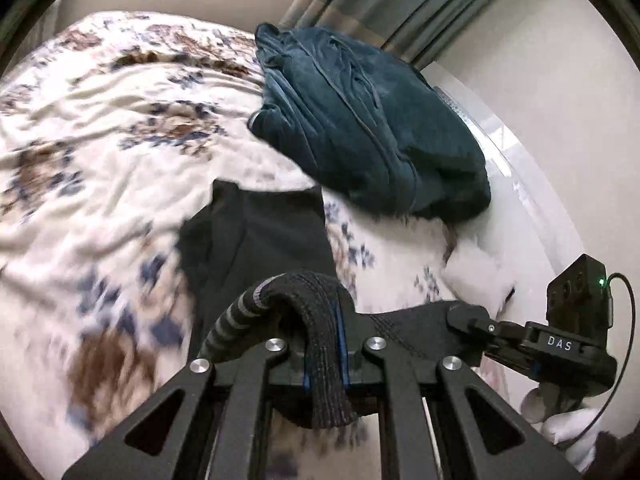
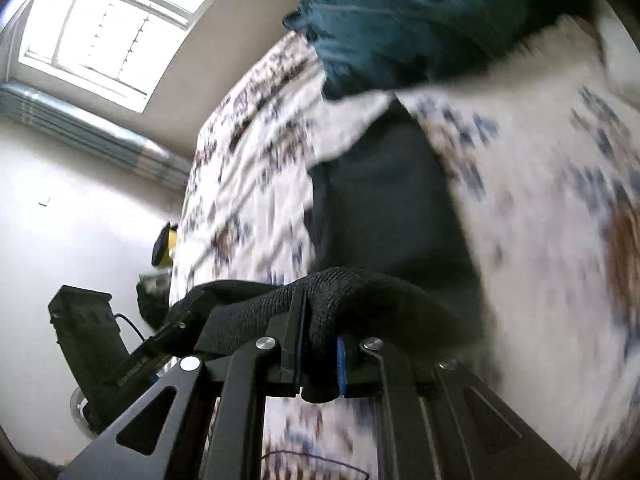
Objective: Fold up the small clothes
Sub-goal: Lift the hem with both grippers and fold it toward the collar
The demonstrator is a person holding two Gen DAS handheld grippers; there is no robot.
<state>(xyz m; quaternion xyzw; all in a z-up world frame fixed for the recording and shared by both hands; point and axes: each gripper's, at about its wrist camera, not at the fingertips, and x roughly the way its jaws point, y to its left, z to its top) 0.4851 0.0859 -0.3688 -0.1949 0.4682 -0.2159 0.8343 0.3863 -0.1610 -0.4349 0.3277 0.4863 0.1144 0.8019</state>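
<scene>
Fabric, soft and light: the dark garment (image 1: 256,236) hangs limp over the floral bedspread (image 1: 100,152), near the teal bundle (image 1: 360,120) farther right. The left gripper (image 1: 326,360) is pinching its ribbed waistband (image 1: 320,304), and the right gripper (image 2: 316,356) is pinching the same band. It should drape easily; corners of that thicker band look like the surest hold.

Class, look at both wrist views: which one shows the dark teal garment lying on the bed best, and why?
The left wrist view. There the teal garment lies whole and fairly sharp on the floral bedspread, folds and cord visible. The right wrist view shows only its lower part, blurred and cut off by the frame's top edge.
</scene>
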